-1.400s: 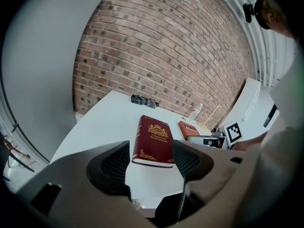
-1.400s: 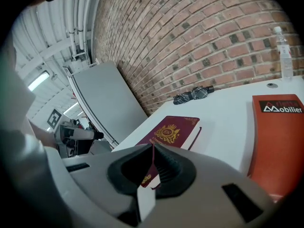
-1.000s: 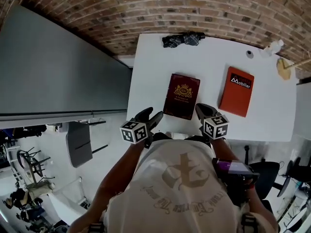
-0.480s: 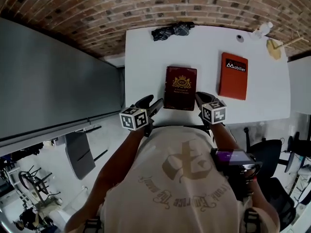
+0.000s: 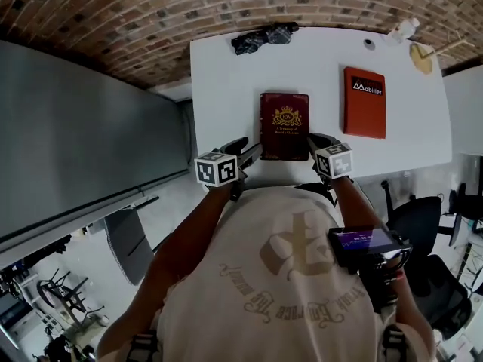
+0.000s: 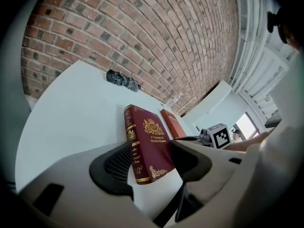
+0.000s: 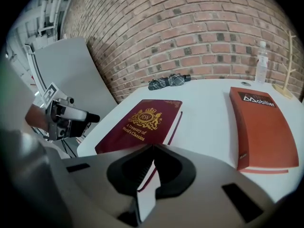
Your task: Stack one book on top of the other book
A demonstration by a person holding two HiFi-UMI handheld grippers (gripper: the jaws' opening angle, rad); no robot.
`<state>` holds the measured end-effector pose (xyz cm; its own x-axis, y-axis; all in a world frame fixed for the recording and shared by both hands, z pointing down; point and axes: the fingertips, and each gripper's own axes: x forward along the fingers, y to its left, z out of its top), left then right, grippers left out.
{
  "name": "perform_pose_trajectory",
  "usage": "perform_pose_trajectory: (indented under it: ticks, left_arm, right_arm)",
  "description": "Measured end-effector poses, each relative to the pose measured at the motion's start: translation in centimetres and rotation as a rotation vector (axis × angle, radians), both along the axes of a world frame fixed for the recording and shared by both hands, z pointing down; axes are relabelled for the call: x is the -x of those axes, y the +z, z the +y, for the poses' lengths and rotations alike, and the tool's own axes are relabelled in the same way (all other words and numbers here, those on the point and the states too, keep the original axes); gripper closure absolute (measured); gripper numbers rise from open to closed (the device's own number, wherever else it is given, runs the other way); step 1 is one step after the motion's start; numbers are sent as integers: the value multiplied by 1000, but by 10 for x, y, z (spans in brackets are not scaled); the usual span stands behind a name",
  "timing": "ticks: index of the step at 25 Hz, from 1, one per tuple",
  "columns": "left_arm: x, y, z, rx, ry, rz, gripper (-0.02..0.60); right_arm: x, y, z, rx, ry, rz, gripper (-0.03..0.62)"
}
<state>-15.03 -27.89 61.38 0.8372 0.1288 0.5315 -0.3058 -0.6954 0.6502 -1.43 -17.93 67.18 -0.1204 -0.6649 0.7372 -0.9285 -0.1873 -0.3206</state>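
Observation:
A maroon book [image 5: 284,125] with a gold crest lies flat near the front edge of the white table [image 5: 226,89]. An orange book [image 5: 364,102] lies flat to its right, apart from it. My left gripper [image 5: 252,154] is at the maroon book's near left corner. Its jaws stand open in the left gripper view [image 6: 153,158], with the book's spine [image 6: 134,151] showing between them and no pad pressing on it. My right gripper [image 5: 315,142] is at the near right corner. Its fingertips meet [image 7: 152,148] just above the maroon cover [image 7: 140,125], holding nothing that I can see.
A dark folded umbrella [image 5: 264,36] lies at the table's far edge by the brick wall. A bottle [image 5: 404,29], a small dark cap [image 5: 367,43] and a wooden stand [image 5: 424,57] sit at the far right. A grey panel [image 5: 83,134] stands left; an office chair [image 5: 419,221] is at right.
Both grippers have sunk and tipped downward toward the maroon book's near corners. Neither book has moved on the table.

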Motion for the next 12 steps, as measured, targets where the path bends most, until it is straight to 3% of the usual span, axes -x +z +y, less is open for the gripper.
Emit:
perform_pose_trajectory:
  ticks: [5, 9, 12]
  left_arm:
    - [-4, 11, 1, 29, 33, -29, 316]
    - [-10, 20, 1, 37, 64, -46, 314]
    - [-19, 29, 1, 50, 72, -66, 314]
  right_arm:
    - [1, 18, 2, -37, 8, -20, 566]
    - [0, -6, -2, -14, 34, 20, 566]
    - [0, 16, 0, -59, 58, -31, 566]
